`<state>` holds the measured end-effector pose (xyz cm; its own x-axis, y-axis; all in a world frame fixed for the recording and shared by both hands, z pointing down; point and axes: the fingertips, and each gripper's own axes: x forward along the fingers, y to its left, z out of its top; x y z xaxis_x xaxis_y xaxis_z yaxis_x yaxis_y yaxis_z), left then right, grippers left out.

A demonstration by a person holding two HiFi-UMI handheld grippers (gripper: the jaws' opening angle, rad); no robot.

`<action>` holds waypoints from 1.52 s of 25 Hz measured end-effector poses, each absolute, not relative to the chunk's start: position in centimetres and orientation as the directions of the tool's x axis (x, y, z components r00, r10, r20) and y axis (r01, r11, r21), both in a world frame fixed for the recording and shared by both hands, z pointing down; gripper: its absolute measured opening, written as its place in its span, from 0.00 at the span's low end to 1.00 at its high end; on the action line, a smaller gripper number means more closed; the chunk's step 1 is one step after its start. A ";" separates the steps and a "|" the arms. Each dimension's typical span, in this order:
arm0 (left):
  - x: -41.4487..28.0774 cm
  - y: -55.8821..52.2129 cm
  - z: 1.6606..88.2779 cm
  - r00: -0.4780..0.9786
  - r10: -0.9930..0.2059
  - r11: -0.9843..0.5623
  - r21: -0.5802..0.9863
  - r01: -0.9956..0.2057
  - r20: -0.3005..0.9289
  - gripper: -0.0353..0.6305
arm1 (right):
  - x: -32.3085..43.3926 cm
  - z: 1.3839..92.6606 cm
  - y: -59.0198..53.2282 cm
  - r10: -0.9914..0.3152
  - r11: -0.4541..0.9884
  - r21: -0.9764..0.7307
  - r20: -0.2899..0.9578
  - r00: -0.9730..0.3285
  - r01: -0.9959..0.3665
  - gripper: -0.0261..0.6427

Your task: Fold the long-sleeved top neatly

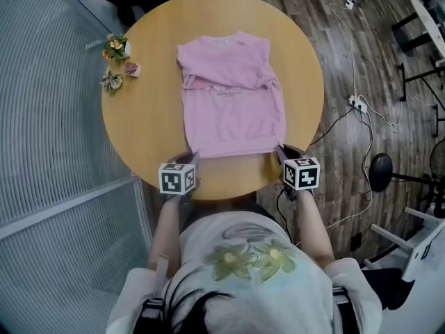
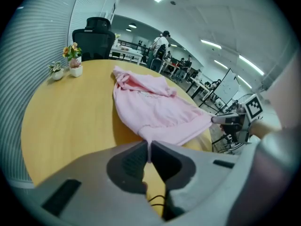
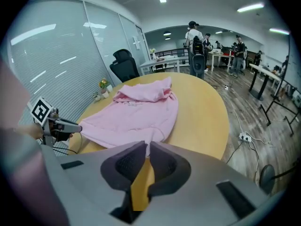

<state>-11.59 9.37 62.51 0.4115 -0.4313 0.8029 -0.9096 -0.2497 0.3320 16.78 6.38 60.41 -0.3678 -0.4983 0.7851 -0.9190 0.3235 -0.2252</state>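
A pink long-sleeved top (image 1: pixel 231 96) lies on the round wooden table (image 1: pixel 142 117), its sleeves folded in across the chest and its collar at the far side. My left gripper (image 1: pixel 191 157) is shut on the near left corner of the hem; in the left gripper view the pink top (image 2: pixel 155 109) runs into the left gripper (image 2: pixel 149 149) between closed jaws. My right gripper (image 1: pixel 281 149) is shut on the near right hem corner. The right gripper view shows the pink top (image 3: pixel 134 112) pinched in the right gripper (image 3: pixel 147 149). The hem is stretched between the two and lifted.
Small potted plants (image 1: pixel 117 48) stand at the table's far left edge. A black office chair (image 2: pixel 93 44) is behind the table. Cables and a power strip (image 1: pixel 357 104) lie on the wood floor to the right. A slatted wall runs along the left.
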 end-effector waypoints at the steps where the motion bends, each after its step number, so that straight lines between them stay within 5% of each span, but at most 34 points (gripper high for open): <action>1: -11.6 9.2 62.0 0.414 -0.446 -0.252 0.333 -0.909 0.794 0.10 | 16.8 59.9 6.3 -0.506 0.326 -0.227 0.778 -0.372 -0.918 0.11; 22: -12.8 1.1 52.1 0.411 -0.676 -0.291 0.291 -0.912 0.612 0.10 | 16.7 50.6 -1.2 -0.711 0.322 -0.261 0.568 -0.415 -0.910 0.09; 38: -14.4 -13.3 47.4 0.370 -0.763 -0.277 0.249 -0.928 0.530 0.10 | 15.1 46.8 -16.1 -0.751 0.386 -0.210 0.493 -0.439 -0.898 0.09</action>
